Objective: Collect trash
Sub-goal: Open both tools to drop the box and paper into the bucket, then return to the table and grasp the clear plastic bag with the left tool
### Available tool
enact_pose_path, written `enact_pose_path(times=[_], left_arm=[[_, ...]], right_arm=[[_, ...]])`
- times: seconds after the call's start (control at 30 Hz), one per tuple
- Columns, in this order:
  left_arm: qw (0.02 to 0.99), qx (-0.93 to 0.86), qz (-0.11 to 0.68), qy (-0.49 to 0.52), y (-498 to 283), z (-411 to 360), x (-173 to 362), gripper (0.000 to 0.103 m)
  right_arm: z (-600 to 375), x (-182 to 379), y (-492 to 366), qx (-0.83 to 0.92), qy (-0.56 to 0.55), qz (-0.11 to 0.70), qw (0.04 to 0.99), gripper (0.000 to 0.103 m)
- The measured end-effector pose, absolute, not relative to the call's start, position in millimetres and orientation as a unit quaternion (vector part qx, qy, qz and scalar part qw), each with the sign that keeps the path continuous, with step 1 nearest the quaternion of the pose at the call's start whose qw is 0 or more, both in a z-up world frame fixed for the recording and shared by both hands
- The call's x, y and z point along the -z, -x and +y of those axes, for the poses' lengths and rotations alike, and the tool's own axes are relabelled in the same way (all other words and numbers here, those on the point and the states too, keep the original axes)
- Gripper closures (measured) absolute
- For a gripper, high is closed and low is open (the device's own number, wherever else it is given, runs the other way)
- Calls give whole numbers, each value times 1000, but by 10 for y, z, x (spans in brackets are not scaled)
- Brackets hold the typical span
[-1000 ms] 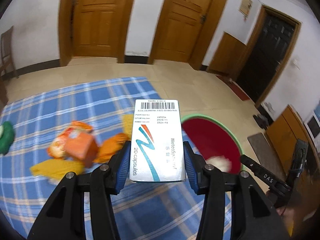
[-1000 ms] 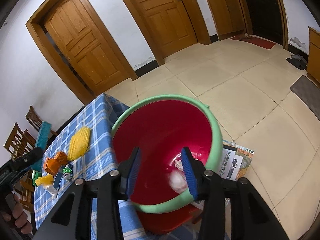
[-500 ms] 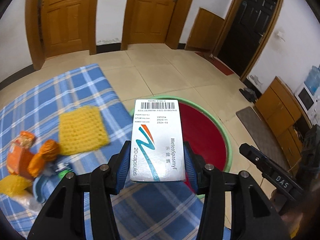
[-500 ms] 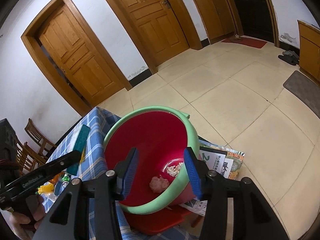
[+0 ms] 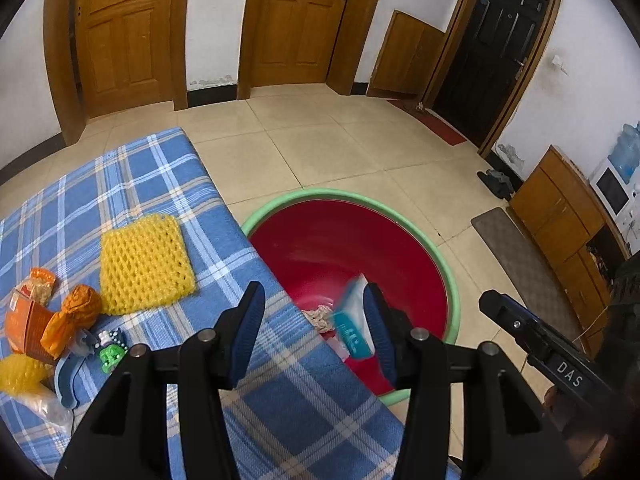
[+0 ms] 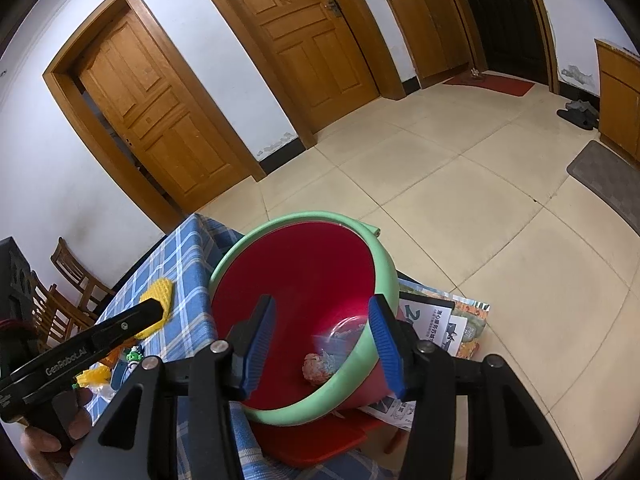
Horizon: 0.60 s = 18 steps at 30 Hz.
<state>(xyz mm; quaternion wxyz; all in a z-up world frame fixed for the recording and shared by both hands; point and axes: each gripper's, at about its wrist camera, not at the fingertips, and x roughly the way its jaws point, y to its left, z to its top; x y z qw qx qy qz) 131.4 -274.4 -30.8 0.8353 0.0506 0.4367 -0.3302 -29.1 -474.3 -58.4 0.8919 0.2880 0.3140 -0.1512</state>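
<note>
A red bin with a green rim (image 5: 440, 256) stands on a red stool beside the table with the blue plaid cloth (image 5: 168, 184). My left gripper (image 5: 314, 332) is open over the table edge. A white and teal medicine box (image 5: 350, 320), blurred, is falling into the bin beside crumpled paper (image 5: 318, 316). My right gripper (image 6: 322, 344) is open and empty above the bin (image 6: 384, 276); the blurred box (image 6: 338, 338) and a paper ball (image 6: 316, 366) show inside. On the cloth lie a yellow foam net (image 5: 144, 264), orange wrappers (image 5: 68, 316) and a small green item (image 5: 110, 354).
Magazines (image 6: 436, 324) lie on the floor beside the bin. A wooden chair (image 6: 76, 276) stands behind the table. Wooden doors (image 5: 296, 20), a dark door (image 5: 500, 44), a cabinet (image 5: 560, 220) and a floor mat (image 5: 520, 264) ring the tiled floor.
My left gripper has opened and let go of the medicine box, which drops into the bin. The right gripper has opened a little wider and stays over the bin.
</note>
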Motion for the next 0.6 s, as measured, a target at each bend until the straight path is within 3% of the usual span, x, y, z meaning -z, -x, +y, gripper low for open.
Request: enact_pose_path(times=[0.6], left_arm=[[867, 254, 428, 4, -1272, -1820, 166, 52]], right_arm=[[-4363, 381, 240, 118, -270, 314, 903, 49]])
